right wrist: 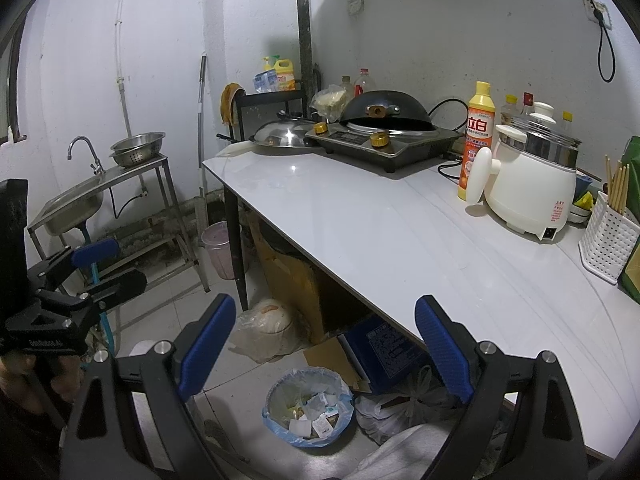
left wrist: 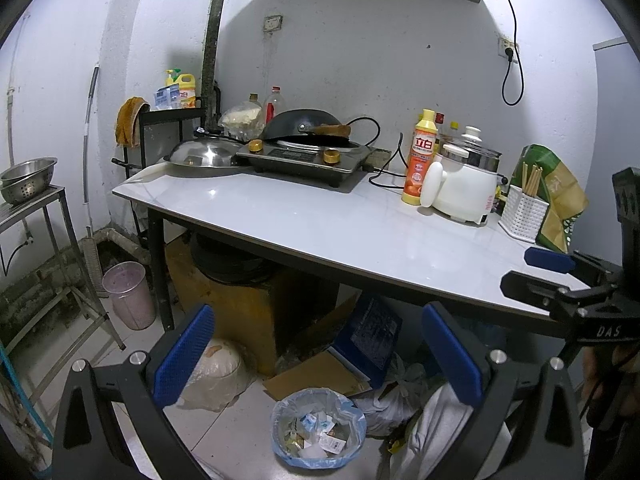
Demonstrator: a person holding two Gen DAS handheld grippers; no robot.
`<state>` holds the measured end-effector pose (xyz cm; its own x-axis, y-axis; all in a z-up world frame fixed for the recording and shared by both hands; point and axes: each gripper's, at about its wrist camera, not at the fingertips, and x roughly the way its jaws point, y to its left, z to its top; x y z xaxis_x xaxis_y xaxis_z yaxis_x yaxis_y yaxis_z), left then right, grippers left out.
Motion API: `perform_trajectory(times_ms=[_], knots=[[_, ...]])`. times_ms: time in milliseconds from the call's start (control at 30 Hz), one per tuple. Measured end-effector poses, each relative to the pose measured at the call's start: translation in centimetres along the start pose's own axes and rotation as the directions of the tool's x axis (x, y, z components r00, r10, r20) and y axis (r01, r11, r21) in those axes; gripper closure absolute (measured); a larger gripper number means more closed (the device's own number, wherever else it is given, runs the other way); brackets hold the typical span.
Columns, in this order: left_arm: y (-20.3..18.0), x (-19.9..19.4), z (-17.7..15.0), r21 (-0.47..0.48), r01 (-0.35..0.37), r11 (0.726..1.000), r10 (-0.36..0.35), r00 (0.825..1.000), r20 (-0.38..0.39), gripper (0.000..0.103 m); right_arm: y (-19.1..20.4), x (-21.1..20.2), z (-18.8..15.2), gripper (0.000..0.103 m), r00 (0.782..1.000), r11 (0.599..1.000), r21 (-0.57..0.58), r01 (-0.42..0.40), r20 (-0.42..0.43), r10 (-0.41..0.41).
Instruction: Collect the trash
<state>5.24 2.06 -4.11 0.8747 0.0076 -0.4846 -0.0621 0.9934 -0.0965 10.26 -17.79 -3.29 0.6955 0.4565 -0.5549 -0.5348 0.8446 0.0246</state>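
The left hand-held gripper (left wrist: pixel 316 354) is held with its blue-padded fingers spread wide apart, and nothing is gripped between them. The right hand-held gripper (right wrist: pixel 324 344) is likewise held apart and empty; it is also seen at the right edge of the left wrist view, above the near corner of the worktop (left wrist: pixel 320 216).

Framed between the fingers of both grippers, a waste bin (left wrist: pixel 319 428) lined with a blue bag is seen on the tiled floor, just in front of the worktop's near edge. Paper scraps and wrappers (right wrist: pixel 316 416) are seen lying inside the bin. Just beside the bin, toward the worktop, a blue carton (right wrist: pixel 384 354) and a flattened piece of cardboard (left wrist: pixel 316 376) are found under the worktop, and crumpled plastic bags (right wrist: pixel 404 404) are piled next to the bin. A pale rounded object in a clear bag (left wrist: pixel 216 376) is set on the floor on the bin's other side.

On the worktop, well above the bin, an induction cooker (left wrist: pixel 308 158) is placed with an upturned black wok (left wrist: pixel 304 124) on it and a steel lid (left wrist: pixel 204 154) beside it. A dish-soap bottle (left wrist: pixel 420 156), a white electric pot (left wrist: pixel 468 184) and a chopstick holder (left wrist: pixel 522 212) are grouped toward the far side. A pink bucket (left wrist: pixel 128 294) is stood beyond the worktop's leg.
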Motion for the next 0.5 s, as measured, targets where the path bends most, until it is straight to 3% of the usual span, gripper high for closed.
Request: perform_trajectory(times_ms=[500], knots=[[0.10,-0.10,0.29,0.002,0.001,1.000,-0.001,1.000,-0.001,0.000,-0.07,0.07,-0.13,0.013,1.000,1.000,0.003,-0.001,-0.002,0.001]])
